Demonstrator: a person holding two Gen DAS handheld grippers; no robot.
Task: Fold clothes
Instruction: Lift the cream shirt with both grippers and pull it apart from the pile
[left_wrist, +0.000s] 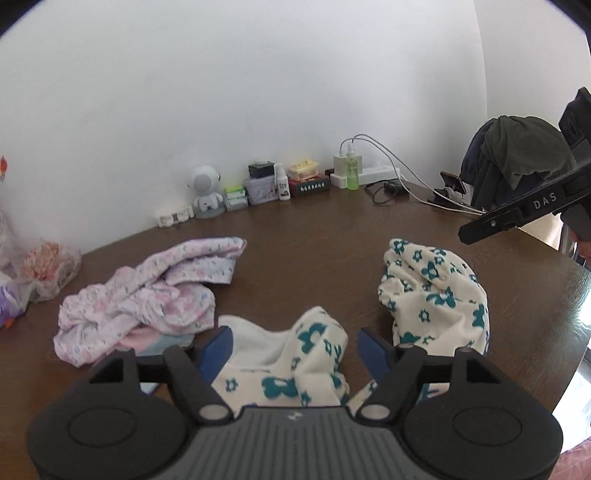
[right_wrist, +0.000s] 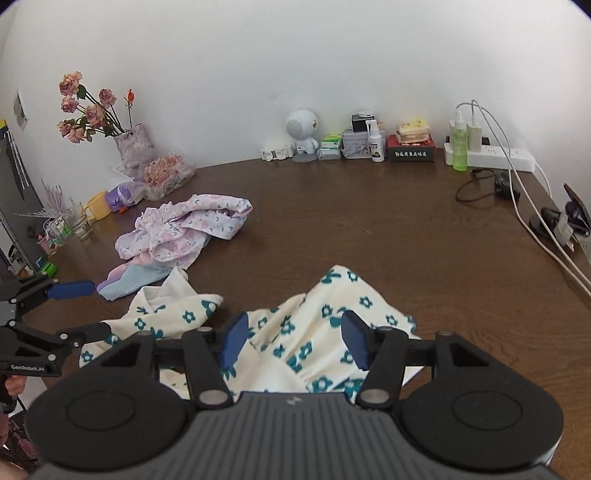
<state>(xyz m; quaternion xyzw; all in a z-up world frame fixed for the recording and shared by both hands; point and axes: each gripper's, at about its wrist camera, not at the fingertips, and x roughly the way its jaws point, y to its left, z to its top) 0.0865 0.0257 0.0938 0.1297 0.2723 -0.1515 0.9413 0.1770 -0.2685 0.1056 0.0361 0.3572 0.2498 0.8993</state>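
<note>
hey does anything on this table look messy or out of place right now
Yes. The cream garment with teal flowers lies bunched and unfolded at the near edge, and the pink floral garment sits crumpled in a heap further left. Nothing looks spilled or damaged on the brown table.

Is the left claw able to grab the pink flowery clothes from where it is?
Probably yes. The pink flowery clothes lie just beside the open left claw, with only bare table around them and nothing on top.

It looks like a lived-in room at home. A brown tabletop (right_wrist: 369, 229) stands against a white wall, with dried roses (right_wrist: 86, 107) at ten o'clock, a small robot figurine (right_wrist: 303, 136), a power strip (right_wrist: 495, 157) with chargers at two o'clock, and rumpled clothes (right_wrist: 184, 229).
</note>
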